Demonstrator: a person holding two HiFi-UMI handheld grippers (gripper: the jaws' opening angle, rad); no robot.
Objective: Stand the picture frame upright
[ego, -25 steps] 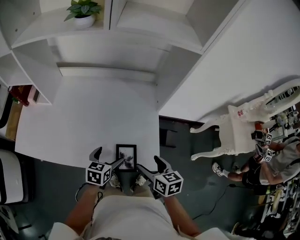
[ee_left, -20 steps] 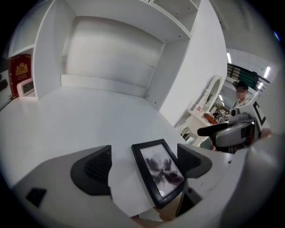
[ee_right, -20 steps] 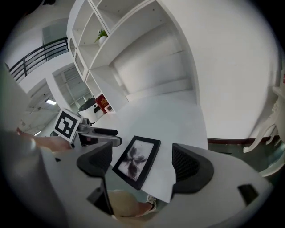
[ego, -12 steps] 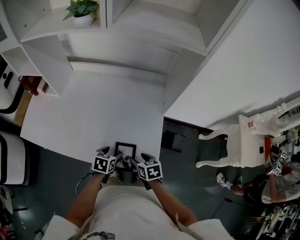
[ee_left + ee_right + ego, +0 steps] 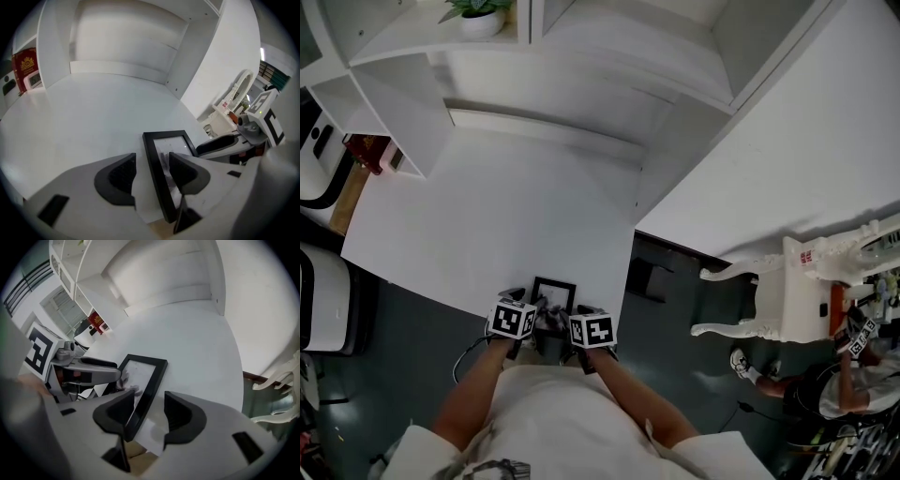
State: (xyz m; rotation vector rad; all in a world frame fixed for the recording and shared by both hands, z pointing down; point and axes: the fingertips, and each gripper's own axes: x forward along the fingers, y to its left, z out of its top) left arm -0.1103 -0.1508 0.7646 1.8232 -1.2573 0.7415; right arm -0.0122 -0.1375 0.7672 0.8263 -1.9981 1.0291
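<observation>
A small black picture frame (image 5: 553, 294) lies flat on the white table (image 5: 487, 225), close to its front edge. My left gripper (image 5: 531, 320) is at the frame's lower left corner and my right gripper (image 5: 576, 324) at its lower right. In the left gripper view the frame's left rail (image 5: 157, 178) runs between the jaws of the left gripper (image 5: 151, 172). They are closing, and a strip of table shows beside the left pad (image 5: 121, 176). In the right gripper view the right rail (image 5: 146, 397) sits inside the right gripper (image 5: 149, 414), also closing, with a gap before the right pad (image 5: 178, 416).
White shelving (image 5: 581, 56) rises behind the table, with a potted plant (image 5: 478, 14) on top. A red box (image 5: 370, 150) stands in a left cubby. A white ornate chair (image 5: 787, 291) and a person (image 5: 844, 394) are on the dark floor to the right.
Both grippers came in from either side of the frame's near edge onto its lower corners. Their jaws narrowed from wide open around the frame's side rails.
</observation>
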